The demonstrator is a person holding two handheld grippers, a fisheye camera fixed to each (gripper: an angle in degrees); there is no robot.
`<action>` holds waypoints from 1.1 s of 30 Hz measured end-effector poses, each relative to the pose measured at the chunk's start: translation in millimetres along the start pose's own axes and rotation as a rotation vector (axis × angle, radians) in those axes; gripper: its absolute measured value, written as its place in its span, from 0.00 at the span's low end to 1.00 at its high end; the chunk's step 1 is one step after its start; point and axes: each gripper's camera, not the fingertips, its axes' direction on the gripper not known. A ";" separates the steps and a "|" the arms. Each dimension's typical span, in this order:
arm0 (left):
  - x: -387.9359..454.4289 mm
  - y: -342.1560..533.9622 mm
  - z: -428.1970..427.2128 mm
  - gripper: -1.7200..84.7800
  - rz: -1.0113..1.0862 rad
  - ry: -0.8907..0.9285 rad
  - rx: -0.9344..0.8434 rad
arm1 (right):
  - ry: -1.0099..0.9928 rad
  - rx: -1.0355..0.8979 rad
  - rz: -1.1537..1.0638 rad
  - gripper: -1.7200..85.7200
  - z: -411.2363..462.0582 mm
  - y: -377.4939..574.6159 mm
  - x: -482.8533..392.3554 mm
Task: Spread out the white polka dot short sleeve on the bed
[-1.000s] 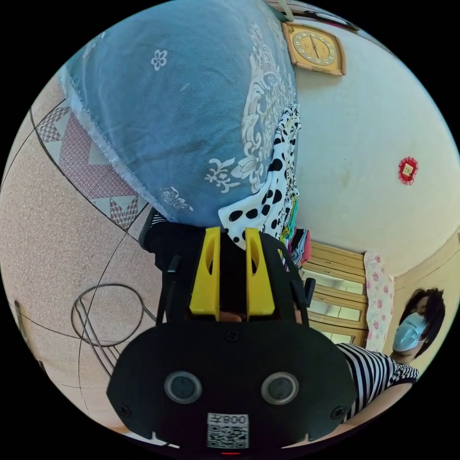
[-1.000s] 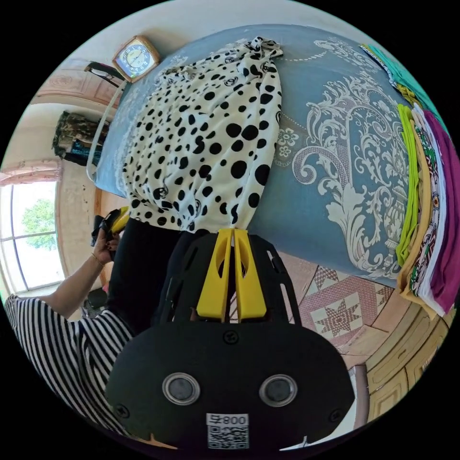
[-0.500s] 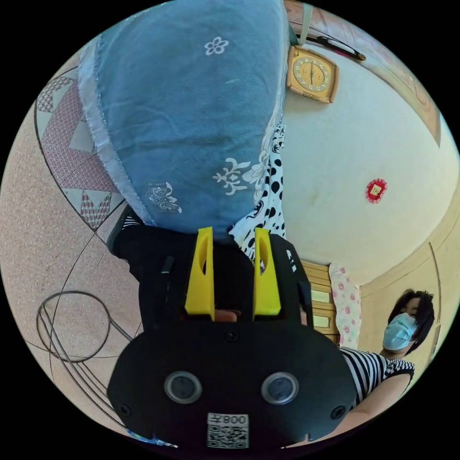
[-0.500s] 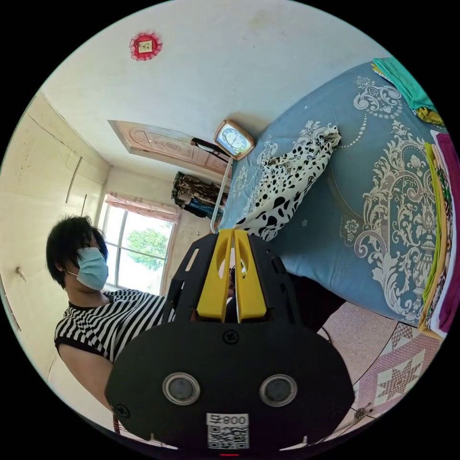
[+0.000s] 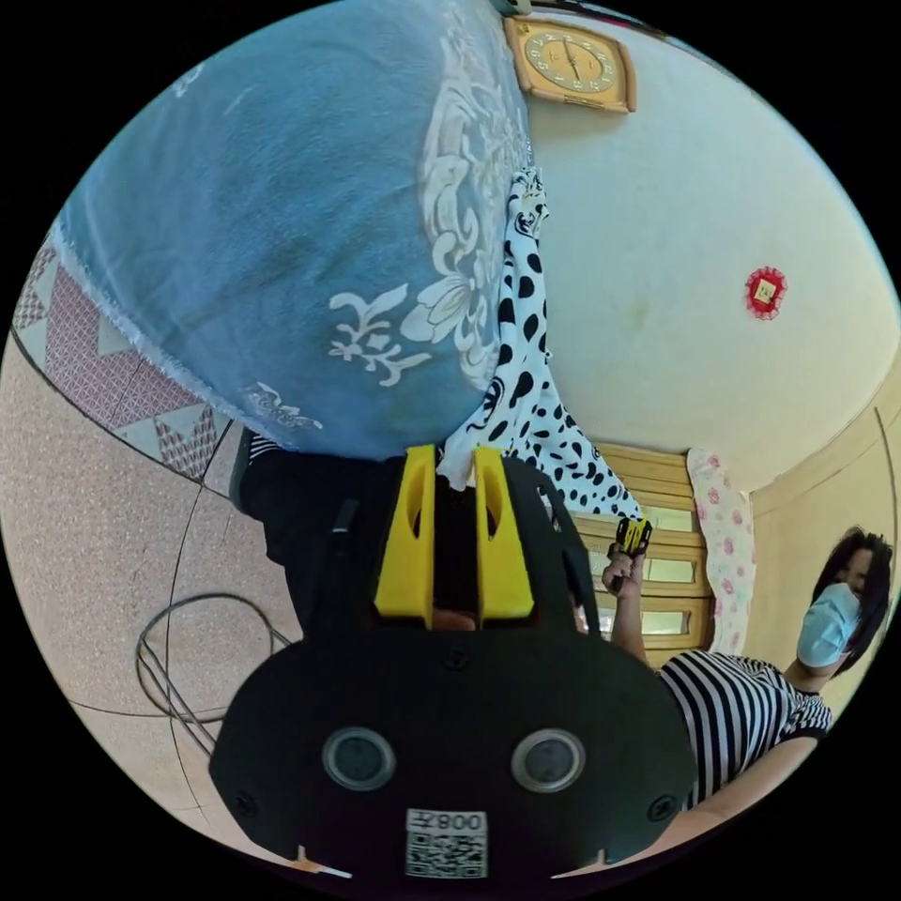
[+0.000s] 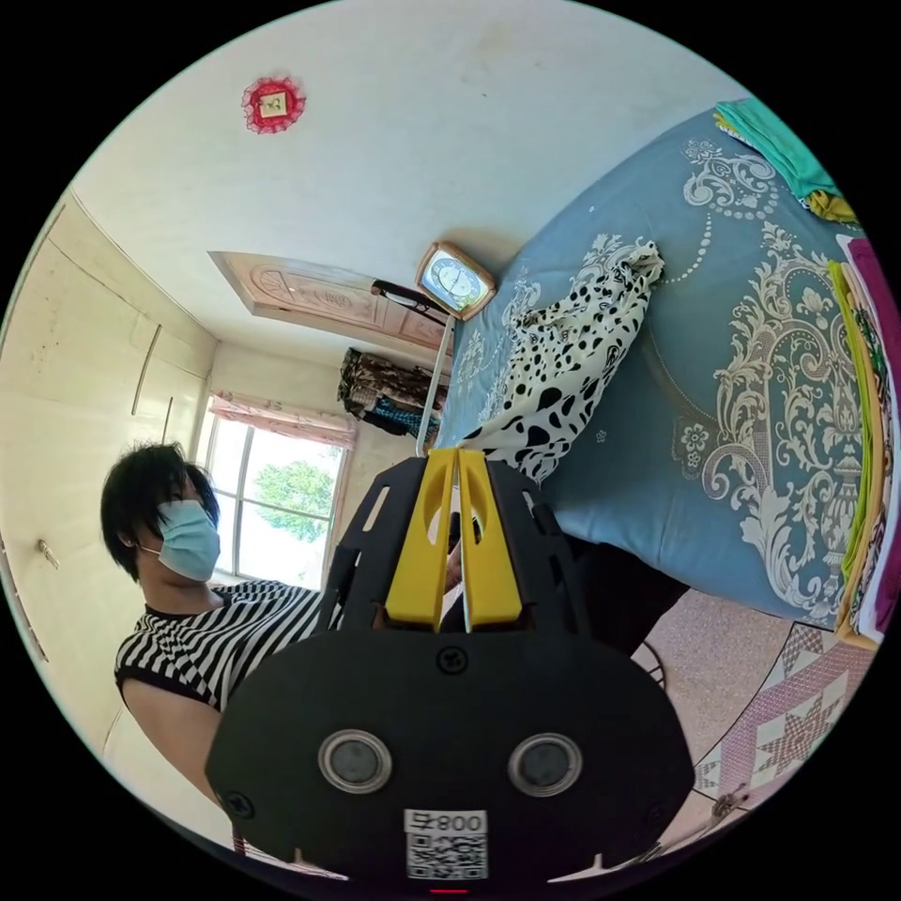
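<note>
Right gripper [image 6: 457,457] and left gripper [image 5: 454,457] each clamp an edge of the polka dot short sleeve [image 6: 572,361], which lies bunched on the bed [image 6: 751,394].

Bright daylight from the window [image 6: 272,511]; sharp focus, fisheye-bent edges.
</note>
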 end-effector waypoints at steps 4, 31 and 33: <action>30.5 17.7 -3.4 0.05 0.051 0.049 -0.004 | 0.033 0.013 0.017 0.02 -12.3 1.4 -7.4; 617.4 0.7 -46.3 0.04 1.046 0.068 0.319 | 0.175 0.308 -0.581 0.02 -133.7 -212.5 -309.3; 623.3 32.6 -49.8 0.04 1.085 0.052 0.296 | 0.159 0.297 -0.611 0.02 -132.7 -191.5 -311.7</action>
